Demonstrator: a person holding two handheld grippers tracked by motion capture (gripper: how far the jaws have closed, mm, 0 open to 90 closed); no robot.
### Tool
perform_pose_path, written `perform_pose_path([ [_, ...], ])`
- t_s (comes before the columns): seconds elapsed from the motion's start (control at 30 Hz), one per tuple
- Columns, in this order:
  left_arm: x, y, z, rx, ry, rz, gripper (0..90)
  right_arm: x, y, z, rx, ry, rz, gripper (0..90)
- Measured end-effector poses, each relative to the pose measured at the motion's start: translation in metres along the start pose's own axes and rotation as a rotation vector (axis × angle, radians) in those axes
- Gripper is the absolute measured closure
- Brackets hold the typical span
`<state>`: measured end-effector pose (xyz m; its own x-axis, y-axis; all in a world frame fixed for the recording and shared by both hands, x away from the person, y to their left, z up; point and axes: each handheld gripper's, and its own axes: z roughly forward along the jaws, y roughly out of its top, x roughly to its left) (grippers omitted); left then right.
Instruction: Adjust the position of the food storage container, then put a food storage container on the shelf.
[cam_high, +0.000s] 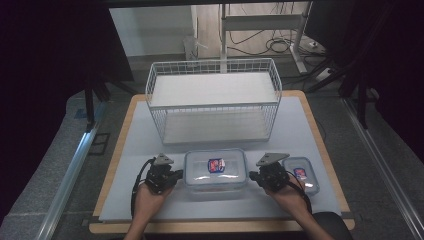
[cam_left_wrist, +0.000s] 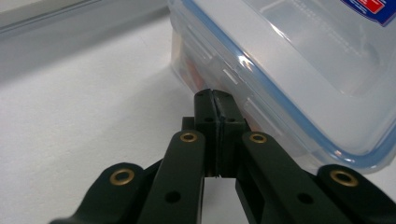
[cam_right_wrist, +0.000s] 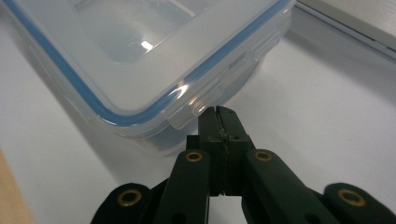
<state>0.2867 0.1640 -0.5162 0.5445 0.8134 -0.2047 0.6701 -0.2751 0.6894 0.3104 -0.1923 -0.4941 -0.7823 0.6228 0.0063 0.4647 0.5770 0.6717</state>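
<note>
- Large lidded container (cam_high: 216, 169): near edge of the white mat (cam_high: 125, 200), in front of the wire basket (cam_high: 214, 100), between my two grippers.
- Left gripper (cam_left_wrist: 215, 100): jaws clenched on nothing, tips at the container's left side latch.
- Right gripper (cam_right_wrist: 219, 116): jaws pressed together, empty, tips just under the opposite lid flap.
- Small container (cam_high: 302, 172): just behind my right hand.
- Advice: I would press both sides evenly and lift level.
- Unclear: whether the tips actually touch the latches; the reddish contents are hard to identify.
</note>
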Motion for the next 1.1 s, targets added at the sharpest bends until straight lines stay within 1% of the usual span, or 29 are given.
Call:
perform_pose_path([
  [0.07, 0.001, 0.000, 0.000, -0.002, -0.008, 0.007, 89.9, 0.001, -0.001, -0.001, 0.000, -0.003, -0.001, 89.2],
  [0.1, 0.002, 0.000, 0.000, -0.002, -0.014, 0.003, 89.7, 0.001, -0.002, -0.002, 0.000, -0.001, -0.004, 89.1],
  [0.13, 0.002, 0.000, 0.000, -0.002, -0.014, 0.003, 87.1, 0.001, -0.002, -0.002, 0.000, -0.001, -0.004, 89.1],
  [0.2, 0.007, -0.003, -0.008, -0.040, -0.010, -0.016, 79.8, 0.002, -0.002, -0.004, 0.002, -0.025, -0.039, 82.7],
  [0.23, 0.007, -0.003, -0.008, -0.040, -0.010, -0.016, 75.8, 0.001, -0.003, -0.006, -0.001, -0.041, -0.063, 80.3],
  [0.27, 0.010, -0.005, -0.019, -0.070, 0.012, -0.022, 71.0, 0.000, -0.004, -0.009, -0.004, -0.051, -0.069, 78.7],
  [0.3, 0.011, -0.007, -0.024, -0.082, 0.027, -0.020, 66.7, -0.002, -0.005, -0.012, -0.008, -0.052, -0.074, 77.0],
  [0.33, 0.012, -0.009, -0.027, -0.093, 0.036, -0.019, 61.9, -0.004, -0.006, -0.015, -0.016, -0.049, -0.061, 74.4],
  [0.37, 0.014, -0.012, -0.032, -0.110, 0.046, -0.007, 57.8, -0.006, -0.008, -0.018, -0.020, -0.048, -0.058, 71.4],
  [0.4, 0.014, -0.012, -0.032, -0.110, 0.046, -0.007, 52.4, -0.009, -0.010, -0.022, -0.027, -0.047, -0.054, 66.9],
  [0.43, 0.017, -0.017, -0.038, -0.124, 0.068, 0.012, 45.7, -0.010, -0.011, -0.025, -0.034, -0.052, -0.054, 62.0],
  [0.47, 0.017, -0.018, -0.039, -0.128, 0.076, 0.015, 41.0, -0.012, -0.012, -0.027, -0.042, -0.059, -0.054, 58.0],
  [0.5, 0.017, -0.018, -0.039, -0.128, 0.076, 0.015, 37.0, -0.012, -0.012, -0.027, -0.042, -0.059, -0.054, 58.0],
  [0.53, 0.019, -0.022, -0.041, -0.134, 0.082, 0.034, 31.7, -0.015, -0.014, -0.030, -0.059, -0.065, -0.047, 48.2],
  [0.6, 0.020, -0.024, -0.042, -0.126, 0.093, 0.041, 23.7, -0.018, -0.015, -0.031, -0.068, -0.062, -0.041, 40.6],
  [0.63, 0.020, -0.024, -0.042, -0.126, 0.093, 0.041, 21.2, -0.018, -0.015, -0.031, -0.068, -0.062, -0.041, 40.6],
  [0.67, 0.021, -0.023, -0.041, -0.117, 0.103, 0.035, 18.8, -0.021, -0.015, -0.031, -0.076, -0.050, -0.034, 34.9],
  [0.8, 0.021, -0.023, -0.042, -0.114, 0.091, 0.032, 16.4, -0.023, -0.016, -0.031, -0.078, -0.053, -0.029, 31.9],
  [0.9, 0.021, -0.023, -0.042, -0.112, 0.094, 0.038, 15.3, -0.024, -0.016, -0.032, -0.079, -0.052, -0.026, 31.4],
  [1.0, 0.021, -0.023, -0.040, -0.109, 0.085, 0.036, 13.5, -0.024, -0.016, -0.032, -0.078, -0.051, -0.026, 30.1],
  [1.03, 0.021, -0.022, -0.040, -0.108, 0.073, 0.035, 12.7, -0.025, -0.016, -0.032, -0.079, -0.050, -0.025, 29.8],
  [1.1, 0.021, -0.022, -0.040, -0.103, 0.070, 0.037, 12.5, -0.025, -0.016, -0.032, -0.080, -0.049, -0.022, 29.4],
])
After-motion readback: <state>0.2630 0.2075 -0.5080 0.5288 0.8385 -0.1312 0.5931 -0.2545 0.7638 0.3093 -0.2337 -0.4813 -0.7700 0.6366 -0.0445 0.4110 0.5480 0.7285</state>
